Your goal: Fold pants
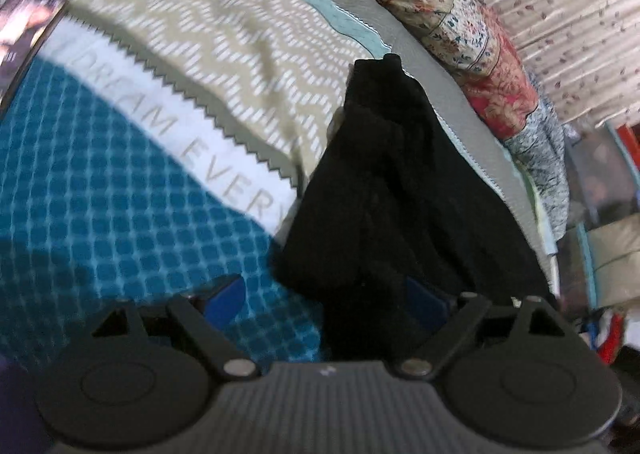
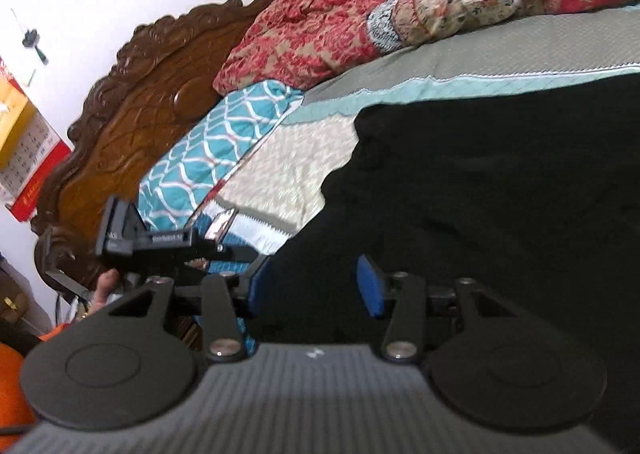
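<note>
The black pants (image 1: 396,190) lie bunched on the patterned bedspread (image 1: 180,66). My left gripper (image 1: 324,294) is open, its blue pads (image 1: 226,294) wide apart, with black cloth spilling between them and covering most of the right pad. In the right wrist view the pants (image 2: 500,182) spread broad and dark across the bed. My right gripper (image 2: 316,286) is open, its blue pads (image 2: 370,286) either side of the pants' near edge. The left gripper's body (image 2: 160,242) shows just left of it.
A heap of floral quilts (image 2: 400,10) lies along the bed's far side, also seen in the left wrist view (image 1: 460,34). A teal pillow (image 2: 224,142) leans by the carved wooden headboard (image 2: 132,114). A phone-like object (image 1: 24,38) lies at far left.
</note>
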The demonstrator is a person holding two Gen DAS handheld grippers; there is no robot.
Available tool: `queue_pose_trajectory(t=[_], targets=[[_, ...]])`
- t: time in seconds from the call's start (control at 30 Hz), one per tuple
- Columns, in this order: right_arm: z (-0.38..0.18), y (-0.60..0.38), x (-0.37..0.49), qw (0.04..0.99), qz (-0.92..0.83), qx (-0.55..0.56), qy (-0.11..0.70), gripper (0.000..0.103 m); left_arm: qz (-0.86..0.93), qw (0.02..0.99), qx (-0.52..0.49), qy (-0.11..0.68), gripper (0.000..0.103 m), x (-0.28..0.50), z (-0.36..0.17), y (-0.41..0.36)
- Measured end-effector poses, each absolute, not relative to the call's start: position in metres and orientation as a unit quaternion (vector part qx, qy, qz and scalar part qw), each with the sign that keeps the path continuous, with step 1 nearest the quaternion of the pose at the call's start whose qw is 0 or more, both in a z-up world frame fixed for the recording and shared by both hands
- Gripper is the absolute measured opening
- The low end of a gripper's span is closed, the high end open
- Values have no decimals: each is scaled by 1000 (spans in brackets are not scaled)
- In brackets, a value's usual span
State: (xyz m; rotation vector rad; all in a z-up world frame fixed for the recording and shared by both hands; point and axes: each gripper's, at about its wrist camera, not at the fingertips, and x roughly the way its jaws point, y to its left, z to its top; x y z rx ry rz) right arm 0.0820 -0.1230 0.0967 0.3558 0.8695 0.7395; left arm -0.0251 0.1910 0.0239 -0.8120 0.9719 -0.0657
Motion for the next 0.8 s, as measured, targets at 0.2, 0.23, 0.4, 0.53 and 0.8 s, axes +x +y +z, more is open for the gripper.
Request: queue_pose_trajectory(t=[0.2, 0.23, 0.4, 0.53, 0.8], targets=[[93, -77, 63, 828, 348, 126, 422, 51, -50, 799, -407, 440, 88, -39, 21, 200], [93, -72, 60, 829, 349, 120, 421, 51, -53, 800, -410, 435, 88, -42, 22, 202], [93, -44, 69, 825, 372, 84, 417, 51, -53, 795, -433, 421, 88, -57, 18, 217], [82, -37, 74, 827, 371, 54, 419, 51, -51, 796, -443, 410, 88, -68, 18, 225], [68, -28, 77, 792, 399, 86, 455, 6, -62, 788, -463, 402, 88, -75, 13, 230]])
